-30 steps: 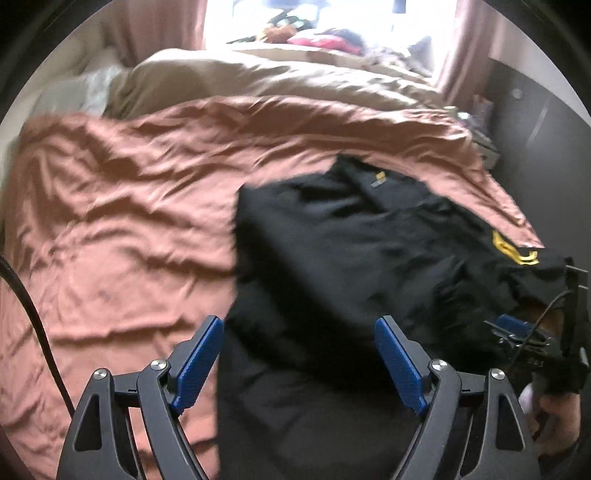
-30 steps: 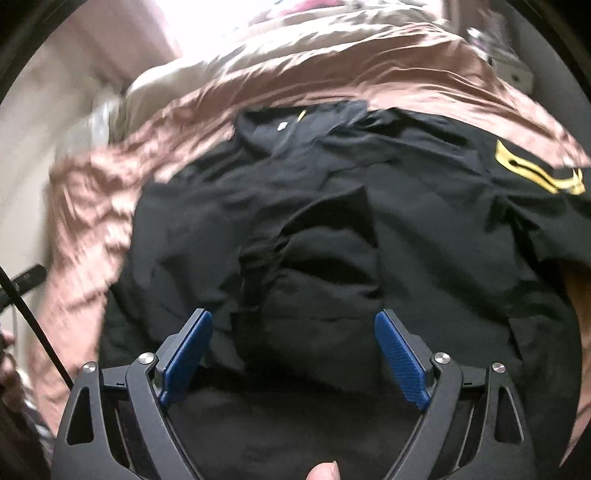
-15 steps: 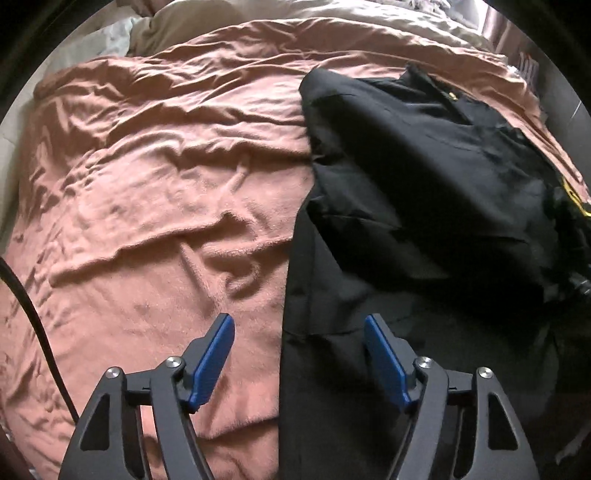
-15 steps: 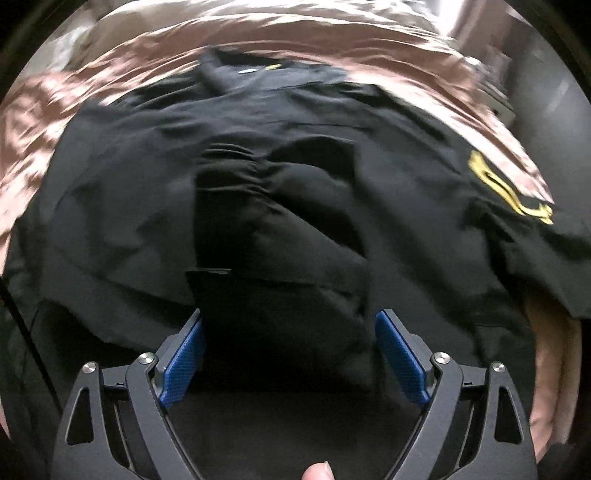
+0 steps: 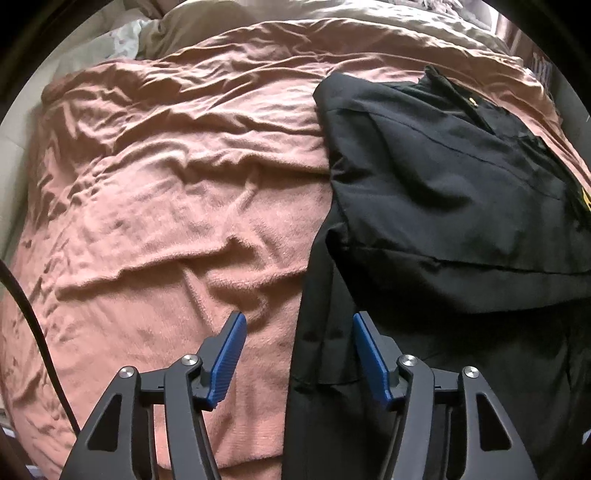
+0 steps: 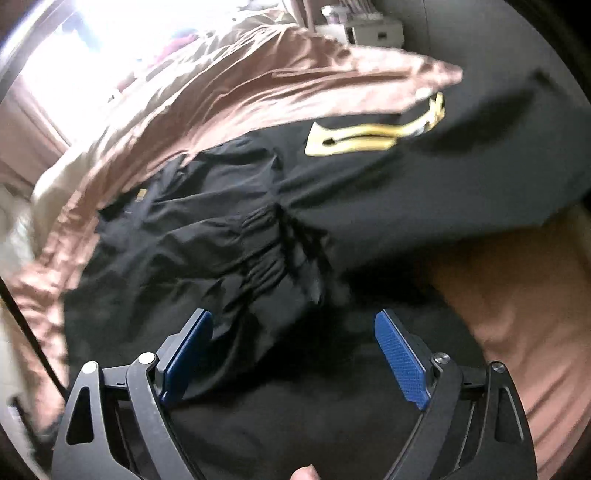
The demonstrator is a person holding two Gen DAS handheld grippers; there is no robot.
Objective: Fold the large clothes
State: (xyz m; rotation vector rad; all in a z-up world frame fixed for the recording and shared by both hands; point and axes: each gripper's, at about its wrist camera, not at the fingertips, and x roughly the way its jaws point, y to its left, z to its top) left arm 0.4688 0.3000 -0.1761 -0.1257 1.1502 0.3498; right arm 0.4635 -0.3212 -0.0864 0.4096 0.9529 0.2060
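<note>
**Black garment spread on the pink bed, both grippers low over it**

Left wrist view: the black garment (image 5: 443, 206) fills the right half of the frame, lying on a rumpled pink blanket (image 5: 166, 184) that covers the left half. Its long axis runs from the bottom centre up toward the upper right, where the collar end points at the top right edge. One fold of it lies across the upper right; a narrower strip hangs down toward the bottom centre. The left gripper (image 5: 299, 350) sits at the bottom centre with its jaws part-way apart. They have just been closing, and the garment's left edge lies between the blue pads (image 5: 229, 354), which do not press on it. Beige bedding (image 5: 332, 14) is bunched along the top of the frame.

Right wrist view: the picture is blurred. The same garment (image 6: 258, 229) crosses the frame from lower left to upper right, a yellow emblem (image 6: 369, 136) near the upper right. The right gripper (image 6: 291, 358) at the bottom centre stands wide, though its jaws have just been closing a little; dark cloth lies below and between them, unclamped. Pink blanket (image 6: 517, 314) shows at lower right and upper left.
</note>
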